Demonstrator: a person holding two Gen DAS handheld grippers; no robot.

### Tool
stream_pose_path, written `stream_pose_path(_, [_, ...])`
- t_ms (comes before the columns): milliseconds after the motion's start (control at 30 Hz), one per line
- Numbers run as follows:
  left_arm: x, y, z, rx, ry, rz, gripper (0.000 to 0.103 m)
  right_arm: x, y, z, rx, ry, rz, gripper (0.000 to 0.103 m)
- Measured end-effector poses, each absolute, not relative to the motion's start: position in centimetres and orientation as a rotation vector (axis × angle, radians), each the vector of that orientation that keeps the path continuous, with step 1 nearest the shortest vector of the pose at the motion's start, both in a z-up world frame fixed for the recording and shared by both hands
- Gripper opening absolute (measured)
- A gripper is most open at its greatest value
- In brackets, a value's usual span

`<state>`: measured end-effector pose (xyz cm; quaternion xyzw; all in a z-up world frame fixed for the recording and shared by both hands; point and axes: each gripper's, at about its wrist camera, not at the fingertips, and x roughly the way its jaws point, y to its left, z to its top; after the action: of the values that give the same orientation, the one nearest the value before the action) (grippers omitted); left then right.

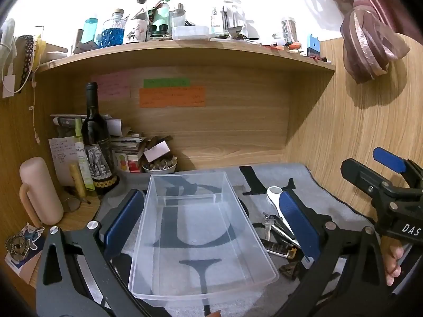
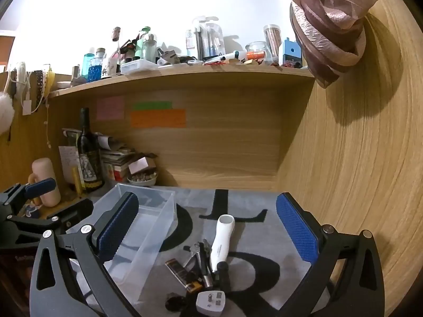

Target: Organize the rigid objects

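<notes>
A clear plastic bin sits empty on the grey mat, between the blue pads of my open left gripper; the pads stand apart from its walls. To its right lies a heap of small items: a white handheld tool, keys, a dark lighter, a white plug. My right gripper is open and empty, hovering above that heap. The bin also shows in the right wrist view, left of the heap.
A wine bottle, a pink mug, a paper stack and a small bowl crowd the back left. A cluttered shelf runs overhead. A wooden wall closes the right side.
</notes>
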<state>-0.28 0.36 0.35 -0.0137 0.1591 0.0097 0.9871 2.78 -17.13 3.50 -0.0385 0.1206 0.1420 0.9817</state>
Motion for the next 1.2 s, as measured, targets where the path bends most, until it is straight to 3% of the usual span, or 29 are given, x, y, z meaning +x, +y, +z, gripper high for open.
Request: stream_pose_path(1200, [-0.86,0.18,1.15,-0.028,0.304,0.019,0.103,2.35,-17.58,3.98,-0.083,0.230,0.291,0.103])
